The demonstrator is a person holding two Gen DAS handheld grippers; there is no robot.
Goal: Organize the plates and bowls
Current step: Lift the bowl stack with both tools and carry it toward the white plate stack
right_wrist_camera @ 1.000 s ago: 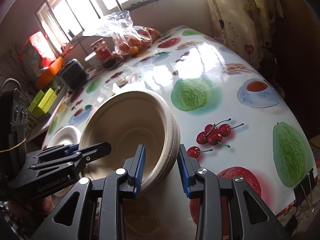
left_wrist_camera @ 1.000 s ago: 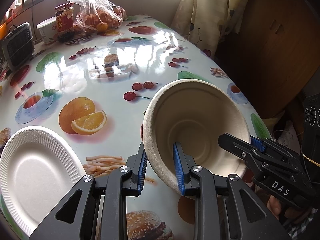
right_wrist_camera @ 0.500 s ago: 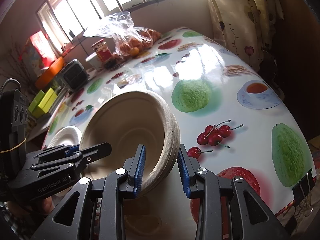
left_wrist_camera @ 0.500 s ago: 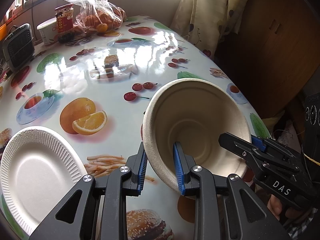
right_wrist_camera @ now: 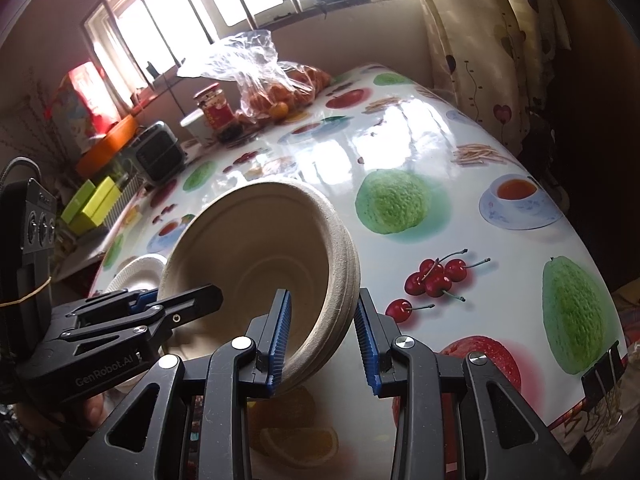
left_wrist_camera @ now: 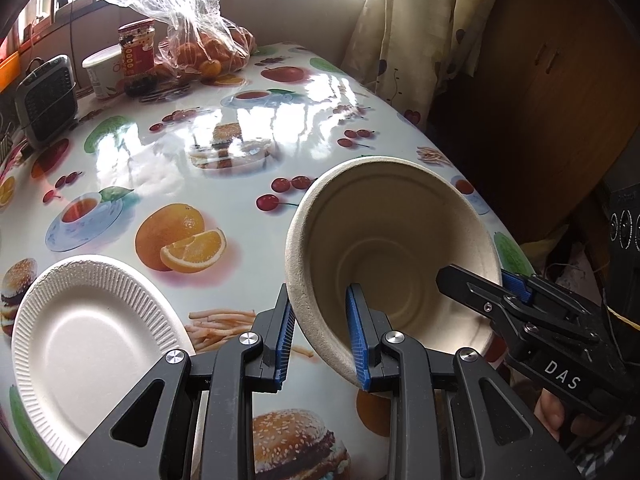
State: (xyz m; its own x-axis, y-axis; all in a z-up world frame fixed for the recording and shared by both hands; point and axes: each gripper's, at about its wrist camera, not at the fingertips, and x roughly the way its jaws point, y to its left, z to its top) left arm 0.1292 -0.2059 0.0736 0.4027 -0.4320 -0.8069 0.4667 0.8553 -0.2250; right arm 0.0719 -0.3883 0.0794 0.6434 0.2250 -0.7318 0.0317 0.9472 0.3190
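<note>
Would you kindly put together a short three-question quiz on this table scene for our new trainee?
1. True or false: the beige moulded-fibre bowl stack is held at its rim by both the left hand-held gripper and the right hand-held gripper.
2. Which item lies flat on the fruit-print tablecloth? A) white fluted paper plate B) metal fork C) glass cup
3. Fill in: the clear plastic bag near the window holds small ______ fruits.

Key: 1 true; each pinches the rim on opposite sides, one finger inside and one outside. 2 A. 3 orange.
</note>
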